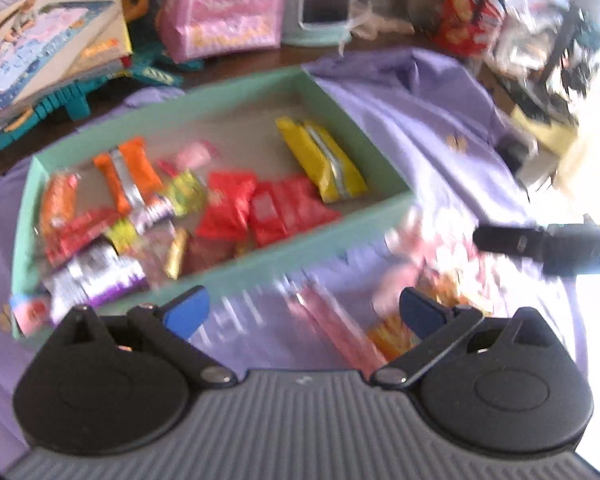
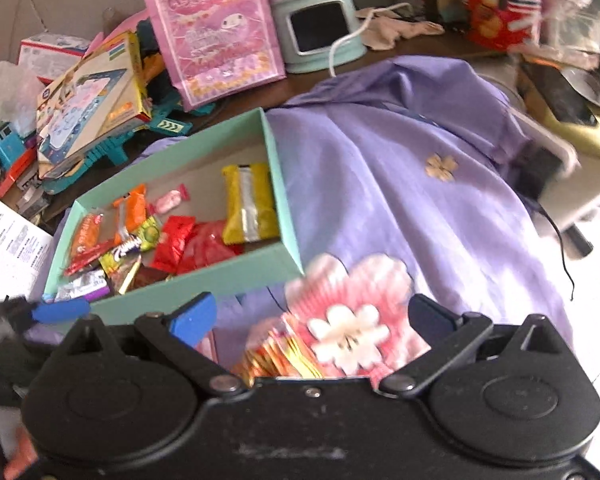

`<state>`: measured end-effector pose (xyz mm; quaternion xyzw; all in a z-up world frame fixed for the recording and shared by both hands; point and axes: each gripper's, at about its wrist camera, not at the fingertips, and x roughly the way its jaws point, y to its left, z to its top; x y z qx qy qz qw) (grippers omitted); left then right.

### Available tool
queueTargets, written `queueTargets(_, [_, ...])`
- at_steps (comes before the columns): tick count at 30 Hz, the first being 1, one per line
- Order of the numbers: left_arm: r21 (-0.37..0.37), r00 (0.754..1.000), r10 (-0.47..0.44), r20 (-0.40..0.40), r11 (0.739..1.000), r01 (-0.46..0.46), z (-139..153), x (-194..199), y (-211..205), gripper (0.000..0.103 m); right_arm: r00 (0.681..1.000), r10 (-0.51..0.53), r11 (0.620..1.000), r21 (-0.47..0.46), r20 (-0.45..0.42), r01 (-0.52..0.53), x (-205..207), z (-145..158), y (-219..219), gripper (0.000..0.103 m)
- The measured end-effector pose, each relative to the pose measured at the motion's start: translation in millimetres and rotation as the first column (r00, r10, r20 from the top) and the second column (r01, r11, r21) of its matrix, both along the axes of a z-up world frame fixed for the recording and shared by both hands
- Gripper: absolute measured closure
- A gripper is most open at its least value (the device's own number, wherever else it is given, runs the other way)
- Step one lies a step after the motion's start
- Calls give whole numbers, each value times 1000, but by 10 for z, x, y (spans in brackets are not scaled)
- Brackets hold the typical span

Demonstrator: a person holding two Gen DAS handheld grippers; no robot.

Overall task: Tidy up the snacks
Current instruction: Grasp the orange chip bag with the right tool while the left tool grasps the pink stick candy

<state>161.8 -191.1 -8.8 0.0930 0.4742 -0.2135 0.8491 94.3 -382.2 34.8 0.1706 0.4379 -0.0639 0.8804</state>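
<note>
At the far left of the right wrist view, a blue toy train engine point(image 2: 1, 151) and a stack of colourful cardboard game boxes point(image 2: 94, 98) are seen on the dark wooden tabletop point(image 2: 452, 46). A pink paper gift bag with white cord handles point(image 2: 214, 34) stands upright behind them, and beside it a pale green tin with a dark window point(image 2: 320, 28).

A shallow mint-green cardboard box point(image 2: 290, 236) lies on a lilac cloth with a pink flower print point(image 2: 400, 184). Wrapped snacks are gathered in it: orange packets point(image 2: 134, 210) at the left, red packets point(image 2: 192, 242) in the middle, and a yellow-and-silver packet point(image 2: 250, 202) against the right wall. A purple-and-silver wrapper point(image 1: 96, 270) is seen at the near left corner.

In front of the box, on the cloth, a pink wrapped stick point(image 1: 332, 322) and orange-yellow sachets point(image 2: 284, 354) lie loose, blurred.

The left gripper point(image 1: 304, 312) is held wide open above these loose items, with nothing gripped between its blue pads. The right gripper point(image 2: 312, 316) is likewise spread fully, and nothing is held by it; the sachets lie beneath the gap, untouched as far as can be told.

At the far right, a red biscuit package point(image 2: 496, 4) is set at the back.
</note>
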Motion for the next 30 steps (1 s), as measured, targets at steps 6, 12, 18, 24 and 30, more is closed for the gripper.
queueTargets(6, [81,998,-57,-37,995,59,-377,-282,-170,0,998,-45,996,70,-35,47,-252,-204,-86,0])
queueTargets(12, [104,997,-26,-76,994,34,-610,-269,-232,0,995,-64,984,161,-74,75,-375,-405,-83,0])
queueTargets(18, [106,997,13,-78,994,-5,-650,-175,-91,0,994,-30,982,183,-106,49,-330,-537,77,1])
queueTargets(24, [55,992,27,-120,998,-21,-663,-105,119,0,992,-14,981,188,-122,37,-153,-607,293,5])
queueTargets(30, [30,988,37,-148,999,-33,-684,-73,182,0,992,7,991,135,-127,10,56,-686,429,38])
